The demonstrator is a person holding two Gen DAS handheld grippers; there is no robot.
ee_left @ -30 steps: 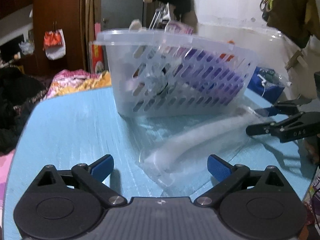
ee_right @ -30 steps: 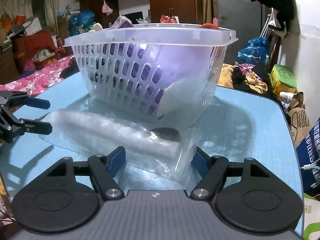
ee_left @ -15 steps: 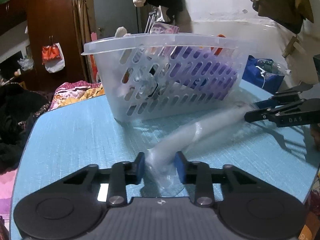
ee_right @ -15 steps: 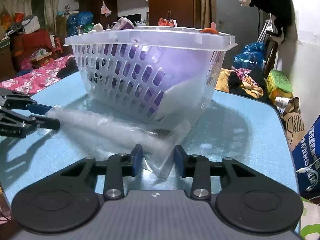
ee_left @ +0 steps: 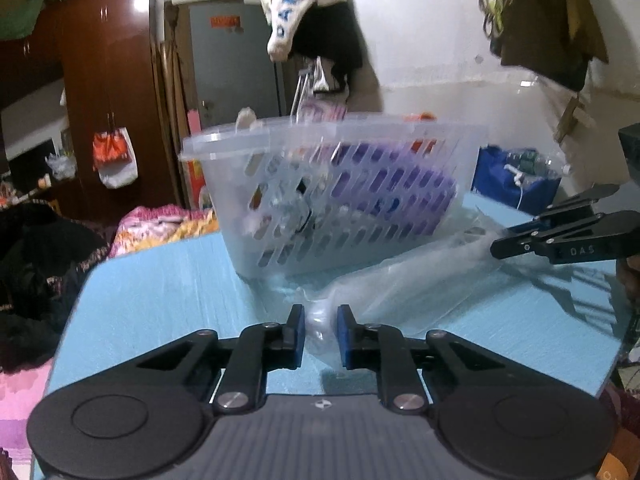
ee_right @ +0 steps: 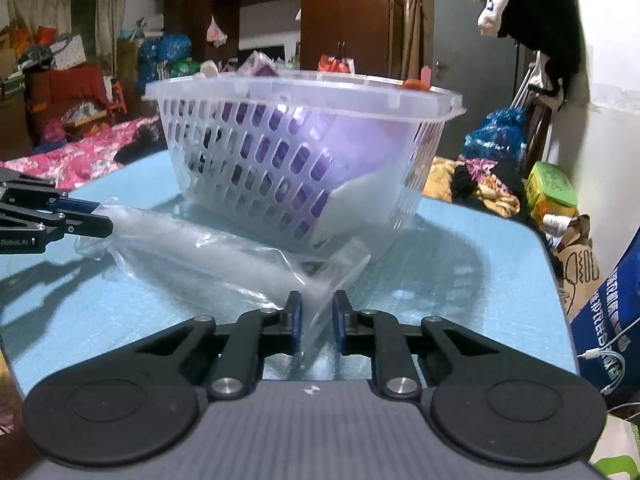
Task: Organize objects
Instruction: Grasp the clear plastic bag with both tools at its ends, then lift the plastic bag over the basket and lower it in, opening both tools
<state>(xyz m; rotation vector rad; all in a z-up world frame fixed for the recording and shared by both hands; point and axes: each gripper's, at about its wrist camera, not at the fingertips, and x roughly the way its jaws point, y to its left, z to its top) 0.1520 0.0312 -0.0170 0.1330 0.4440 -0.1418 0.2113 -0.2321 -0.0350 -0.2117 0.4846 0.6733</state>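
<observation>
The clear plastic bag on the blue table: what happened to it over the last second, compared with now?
Both hand-held grippers closed on it. The left hand-held gripper went from wide open to pinching one end of the clear plastic bag, and the right hand-held gripper pinched the other end. The bag now looks bunched and slightly raised off the blue table. The white slotted basket stayed in place, contents unchanged.

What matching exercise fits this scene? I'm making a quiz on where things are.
Things:
1. basket
2. clear bag
3. purple pack
4. wardrobe

Places or states:
A. inside the basket
B. held at both ends
C. standing on the blue table
D. behind the table, brown

Pairs: 1-C, 2-B, 3-A, 4-D
</observation>
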